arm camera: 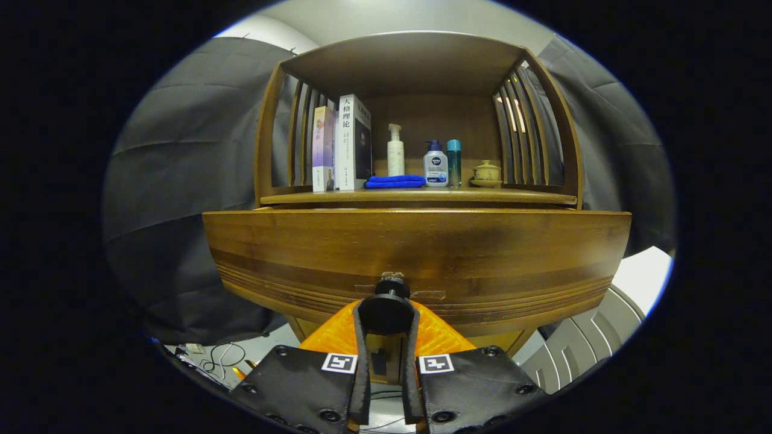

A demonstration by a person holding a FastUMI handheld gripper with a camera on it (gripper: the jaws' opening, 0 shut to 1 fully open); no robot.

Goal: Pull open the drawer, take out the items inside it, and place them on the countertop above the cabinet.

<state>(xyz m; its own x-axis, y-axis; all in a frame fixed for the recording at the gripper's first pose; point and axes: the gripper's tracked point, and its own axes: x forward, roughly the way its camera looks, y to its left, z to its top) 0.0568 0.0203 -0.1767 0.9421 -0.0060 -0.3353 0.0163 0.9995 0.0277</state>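
The claw [386, 313] is clenched on the drawer's knob [392, 288], both fingers pressing its sides. The drawer [416, 253] front stands out toward the camera below the bench [416, 196], so it looks at least partly pulled, though its inside is hidden. Judging from this, opening is underway; taking items out and setting them by the blue cloth [395, 181] is all still left.

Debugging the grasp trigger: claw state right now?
Claw: closed on the drawer knob, both fingers pressing its sides, at the drawer front.
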